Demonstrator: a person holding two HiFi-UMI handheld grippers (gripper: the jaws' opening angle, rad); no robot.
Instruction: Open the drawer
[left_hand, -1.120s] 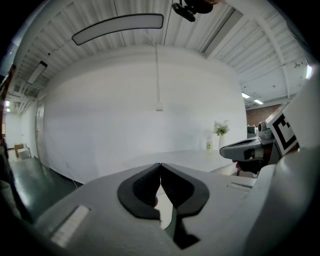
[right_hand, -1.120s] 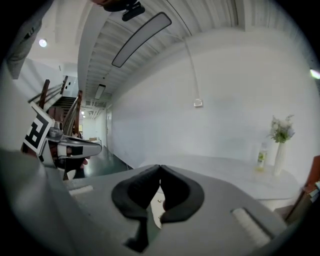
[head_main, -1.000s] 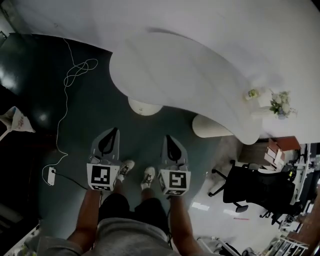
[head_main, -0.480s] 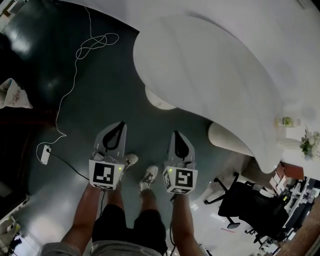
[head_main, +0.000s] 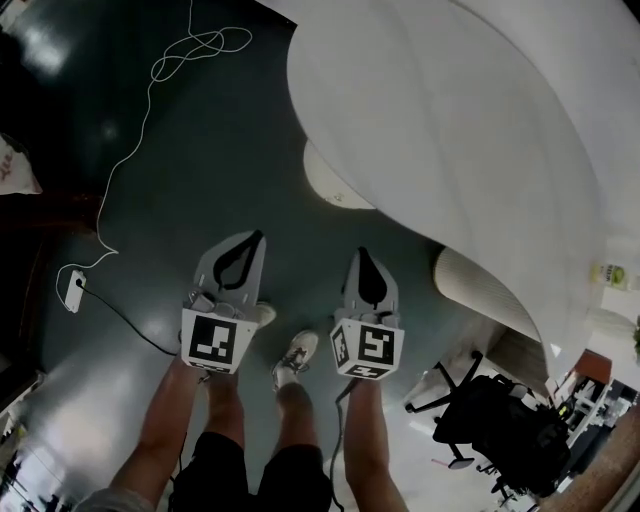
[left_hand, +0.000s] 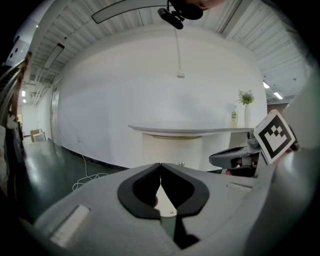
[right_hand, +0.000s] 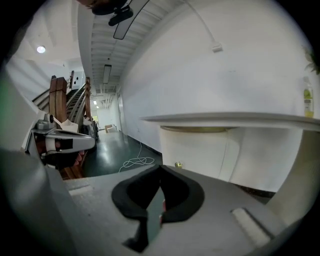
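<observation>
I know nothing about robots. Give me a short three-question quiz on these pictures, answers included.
1. True or false: the left gripper holds a cup.
2. The white cable lies on: A) a shelf, B) the floor, C) a sofa.
3. Fill in: the jaws of the right gripper are ____.
Key: 1 false, it is shut and empty; 2 B; 3 shut.

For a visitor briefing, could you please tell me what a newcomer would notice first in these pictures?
The big white curved counter fills the head view's upper right. Below it, the left tool and right tool, both shut and empty, are held side by side over the dark floor. A black chair stands at lower right.
</observation>
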